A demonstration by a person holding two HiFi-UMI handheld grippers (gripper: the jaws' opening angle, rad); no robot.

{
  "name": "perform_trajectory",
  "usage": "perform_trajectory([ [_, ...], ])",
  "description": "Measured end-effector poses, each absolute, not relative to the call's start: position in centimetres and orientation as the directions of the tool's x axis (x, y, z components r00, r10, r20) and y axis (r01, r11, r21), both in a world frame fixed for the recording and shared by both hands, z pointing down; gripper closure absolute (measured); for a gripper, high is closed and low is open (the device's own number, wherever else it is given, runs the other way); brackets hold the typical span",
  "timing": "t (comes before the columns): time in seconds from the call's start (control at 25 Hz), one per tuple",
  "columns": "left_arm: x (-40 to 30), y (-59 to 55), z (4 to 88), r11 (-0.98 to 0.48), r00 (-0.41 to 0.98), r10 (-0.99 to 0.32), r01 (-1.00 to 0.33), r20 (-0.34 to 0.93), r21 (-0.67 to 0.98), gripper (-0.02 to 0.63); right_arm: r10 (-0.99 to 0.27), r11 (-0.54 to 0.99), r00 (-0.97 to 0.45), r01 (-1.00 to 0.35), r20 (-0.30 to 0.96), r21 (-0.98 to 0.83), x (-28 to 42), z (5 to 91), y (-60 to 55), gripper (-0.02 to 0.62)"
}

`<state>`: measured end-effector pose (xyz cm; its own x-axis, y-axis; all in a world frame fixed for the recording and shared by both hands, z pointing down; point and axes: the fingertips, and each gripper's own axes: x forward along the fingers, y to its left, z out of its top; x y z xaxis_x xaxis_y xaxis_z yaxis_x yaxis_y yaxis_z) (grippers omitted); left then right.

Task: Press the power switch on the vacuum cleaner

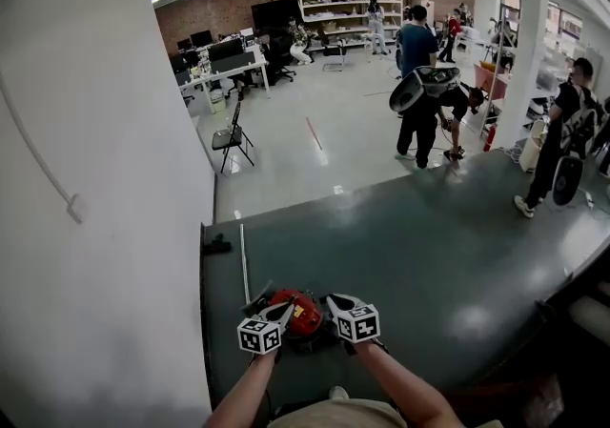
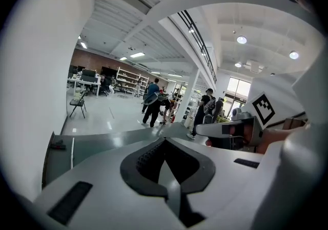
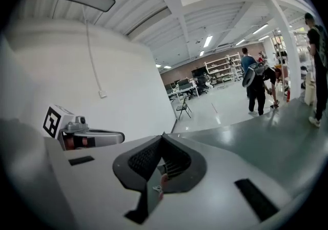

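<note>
Hovering just above the red vacuum cleaner (image 1: 303, 314) on the green floor (image 1: 429, 254); left tool (image 1: 283, 310) and right tool (image 1: 334, 302) both pinched closed, gripping nothing; a closed tip could skid off the switch, or shove the vacuum sideways.

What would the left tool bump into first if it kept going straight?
Probably nothing nearby: the left tool points out over the green floor, not down at the red vacuum cleaner. Depth is hard to judge.

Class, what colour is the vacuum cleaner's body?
Red; the vacuum cleaner shows best in the head view.
</note>
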<state>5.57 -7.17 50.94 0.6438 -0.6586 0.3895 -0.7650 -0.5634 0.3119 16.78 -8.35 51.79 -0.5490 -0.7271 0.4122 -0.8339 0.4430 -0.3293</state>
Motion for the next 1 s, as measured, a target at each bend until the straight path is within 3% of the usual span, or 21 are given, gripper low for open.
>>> perform_trajectory([
  [0.16, 6.1, -6.5, 50.8, -0.576, 0.654, -0.65, -0.757, 0.387, 0.31, 0.6, -0.736, 0.479, -0.532, -0.846, 0.418, -0.234, 16.8, 51.1, -7.6, 0.588],
  [0.72, 8.7, -4.1, 49.5, -0.611, 0.705, -0.606, -0.709, 0.369, 0.352, 0.6, -0.716, 0.525, -0.571, -0.82, 0.402, -0.229, 17.7, 49.9, -3.2, 0.588],
  [1.0, 9.3, -0.2, 48.6, -0.658, 0.746, -0.551, -0.664, 0.373, 0.356, 0.6, -0.728, 0.551, -0.626, -0.777, 0.28, -0.306, 17.9, 49.4, -0.2, 0.588],
])
